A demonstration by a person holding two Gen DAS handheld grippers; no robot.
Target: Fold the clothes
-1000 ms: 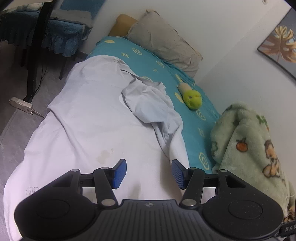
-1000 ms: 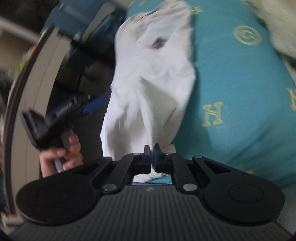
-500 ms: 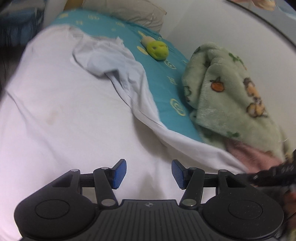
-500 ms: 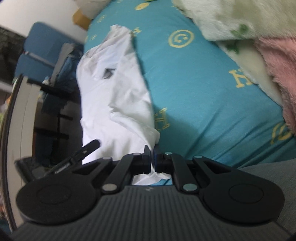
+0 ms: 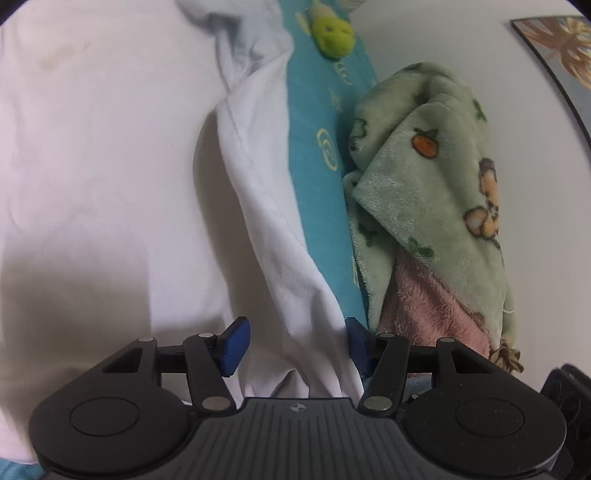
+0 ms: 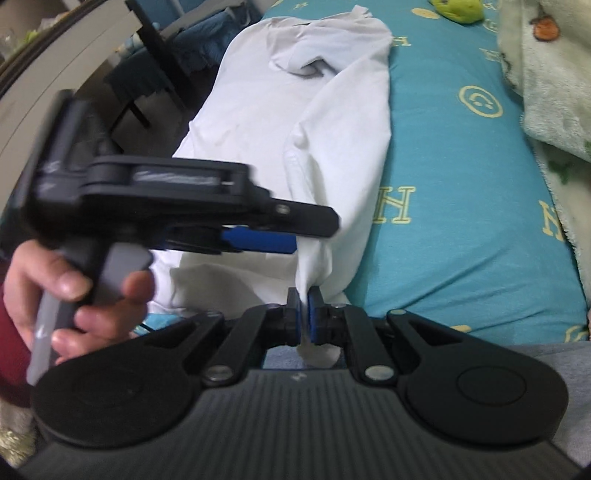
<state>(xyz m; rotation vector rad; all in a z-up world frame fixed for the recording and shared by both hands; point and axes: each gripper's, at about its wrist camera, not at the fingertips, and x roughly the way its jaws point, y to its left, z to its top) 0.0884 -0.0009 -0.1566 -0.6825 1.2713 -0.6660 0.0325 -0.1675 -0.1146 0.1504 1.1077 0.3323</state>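
A white garment point(image 5: 110, 166) lies spread over the bed, its right side pulled up into a long fold point(image 5: 280, 240). That fold runs down between the jaws of my left gripper point(image 5: 295, 345), which are closing. The right blue pad point(image 5: 356, 345) is against the cloth, while the left pad point(image 5: 234, 347) stands clear of it. In the right wrist view my right gripper point(image 6: 303, 317) is shut on the garment's point(image 6: 332, 110) near edge, which bunches between its pads. The left gripper's blue pad point(image 6: 258, 240) hovers just left of that pinched cloth, held by a hand point(image 6: 74, 295).
A teal patterned sheet point(image 5: 317, 166) covers the bed right of the garment. A green fleece blanket point(image 5: 424, 166) with pink lining point(image 5: 432, 310) is heaped against the wall. A green plush toy point(image 5: 332, 31) lies farther up. A dark chair point(image 6: 159, 55) stands beside the bed.
My left gripper has come down and turned toward the garment's right side, so the raised fold now runs between its jaws. My right gripper has rolled while keeping its hold on the edge.
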